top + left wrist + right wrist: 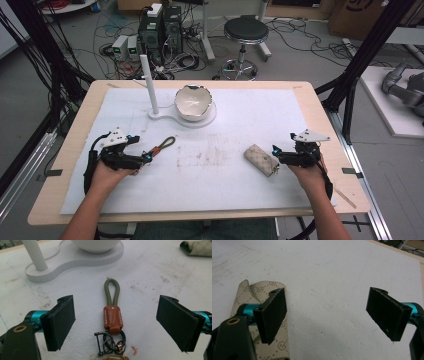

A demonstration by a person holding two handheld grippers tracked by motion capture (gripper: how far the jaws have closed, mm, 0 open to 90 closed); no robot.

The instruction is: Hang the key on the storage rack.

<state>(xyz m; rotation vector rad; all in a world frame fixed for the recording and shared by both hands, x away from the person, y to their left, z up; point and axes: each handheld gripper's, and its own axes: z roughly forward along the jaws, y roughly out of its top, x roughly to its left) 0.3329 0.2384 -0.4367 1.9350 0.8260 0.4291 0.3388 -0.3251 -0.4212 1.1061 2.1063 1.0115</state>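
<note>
My left gripper (145, 159) rests near the table's left edge, jaws wide, nothing clamped. The keychain strap (112, 307) lies flat on the white mat (225, 165) between and just beyond my left pads (61, 321), its long axis running straight away from me along the gripper's own line, ring end nearest, green loop farthest. My right gripper (276, 154), jaws equally wide and empty, sits beside the patterned pouch (261, 159) toward the right edge. Farther back stand the white bowl (193, 101) and post stand (159, 114). The left gripper is nearer the strap.
</note>
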